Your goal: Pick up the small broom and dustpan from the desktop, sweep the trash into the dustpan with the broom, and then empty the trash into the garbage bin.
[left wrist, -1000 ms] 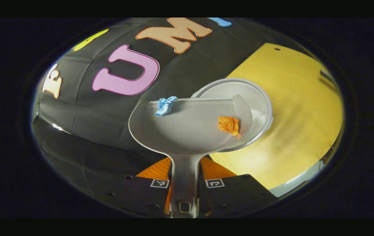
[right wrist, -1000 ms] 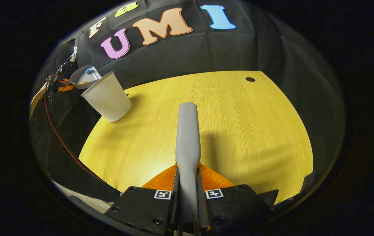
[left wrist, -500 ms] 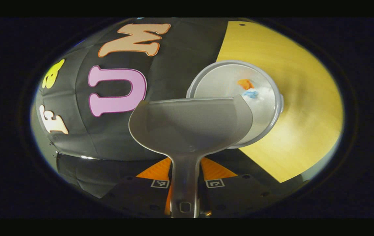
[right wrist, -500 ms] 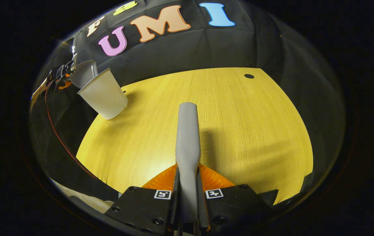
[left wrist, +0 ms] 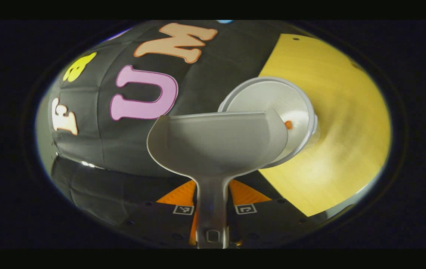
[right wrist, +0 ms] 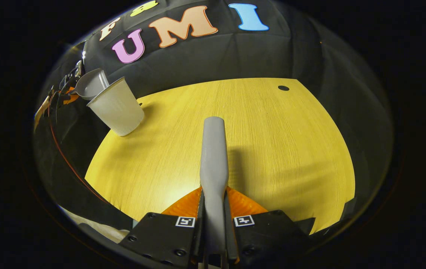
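My left gripper (left wrist: pixel 212 203) is shut on the handle of the grey dustpan (left wrist: pixel 216 144), whose tray is bare. The pan's far lip hangs over the white garbage bin (left wrist: pixel 272 101), and a bit of orange trash (left wrist: pixel 289 124) shows inside the bin past the pan's edge. In the right gripper view the same dustpan (right wrist: pixel 90 84) is tipped over the bin (right wrist: pixel 115 106) at the table's far left corner. My right gripper (right wrist: pixel 214 209) is shut on the grey broom (right wrist: pixel 213 160), which points forward above the yellow table (right wrist: pixel 272 149).
The bin stands at the table's corner next to the booth's black cloth wall. A small dark hole (right wrist: pixel 283 88) marks the table's far side. A red cable (right wrist: pixel 65 157) runs along the table's left edge.
The blue and orange scraps slid off the dustpan into the bin. The dustpan tipped over the bin and has since shifted slightly. The broom has stayed put.
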Available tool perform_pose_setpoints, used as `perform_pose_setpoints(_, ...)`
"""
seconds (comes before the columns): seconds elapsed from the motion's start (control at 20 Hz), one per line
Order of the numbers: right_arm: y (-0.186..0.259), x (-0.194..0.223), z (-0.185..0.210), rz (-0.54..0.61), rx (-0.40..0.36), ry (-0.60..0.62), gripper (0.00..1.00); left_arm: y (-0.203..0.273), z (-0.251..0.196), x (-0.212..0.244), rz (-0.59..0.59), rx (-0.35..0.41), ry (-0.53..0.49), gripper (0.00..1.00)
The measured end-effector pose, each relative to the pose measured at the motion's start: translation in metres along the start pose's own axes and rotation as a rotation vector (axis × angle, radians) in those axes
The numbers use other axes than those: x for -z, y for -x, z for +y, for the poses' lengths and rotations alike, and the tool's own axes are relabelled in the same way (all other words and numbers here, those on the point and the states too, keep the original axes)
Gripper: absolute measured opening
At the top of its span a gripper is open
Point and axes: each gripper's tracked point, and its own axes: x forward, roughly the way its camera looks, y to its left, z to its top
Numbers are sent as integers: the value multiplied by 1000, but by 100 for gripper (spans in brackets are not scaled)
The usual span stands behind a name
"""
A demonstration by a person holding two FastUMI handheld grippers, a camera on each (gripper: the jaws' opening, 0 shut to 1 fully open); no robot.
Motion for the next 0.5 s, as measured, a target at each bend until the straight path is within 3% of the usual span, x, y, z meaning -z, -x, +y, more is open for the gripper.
perform_pose_setpoints(0.1,1,-1,0,1,5,1,22,18,-22,-19,-94,104,236,22)
perform_pose_setpoints(0.15,2,-1,0,0,3,6,19,30,-24,-33,-151,128,324,22)
perform_pose_setpoints(0.25,2,-2,-1,-6,0,12,22,55,-21,-68,-267,147,452,29)
perform_pose_setpoints(0.35,2,-3,1,-16,-16,-1,22,78,-33,-102,-355,169,507,25)
perform_pose_setpoints(0.5,1,-3,0,-23,-30,-12,22,107,-88,-147,-435,225,502,23)
